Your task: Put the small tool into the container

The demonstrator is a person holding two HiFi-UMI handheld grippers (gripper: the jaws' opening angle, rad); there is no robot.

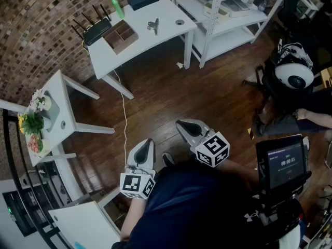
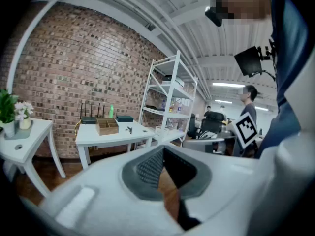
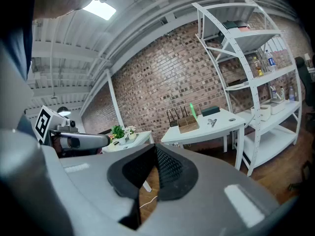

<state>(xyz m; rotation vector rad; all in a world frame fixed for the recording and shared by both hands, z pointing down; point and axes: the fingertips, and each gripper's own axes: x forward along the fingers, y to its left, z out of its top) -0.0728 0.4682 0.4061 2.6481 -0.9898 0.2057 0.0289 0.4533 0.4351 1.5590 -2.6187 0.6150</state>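
**A:** Any writing to read?

**B:** Little. The screen [image 1: 284, 162] at the right shows a row of digits too small to read for sure. The dark shirt carries a small white logo [image 1: 249, 217]. The cubes bear only square black-and-white markers.

**A:** What's hard to see?

**B:** The hands are mostly hidden under the cubes and the body. I can't tell what's inside the wooden box [image 1: 120, 35].

**A:** And the tools?

**B:** The left tool [image 2: 162, 150] and right tool [image 3: 154, 147] both have their jaws together with nothing between them. They're held low, close to the body, over the wood floor, pointing toward the white surface [image 1: 166, 14] well away.

**A:** The small metal clip [image 1: 153, 26]?

**B:** It lies on that surface, near the box, not touching it.
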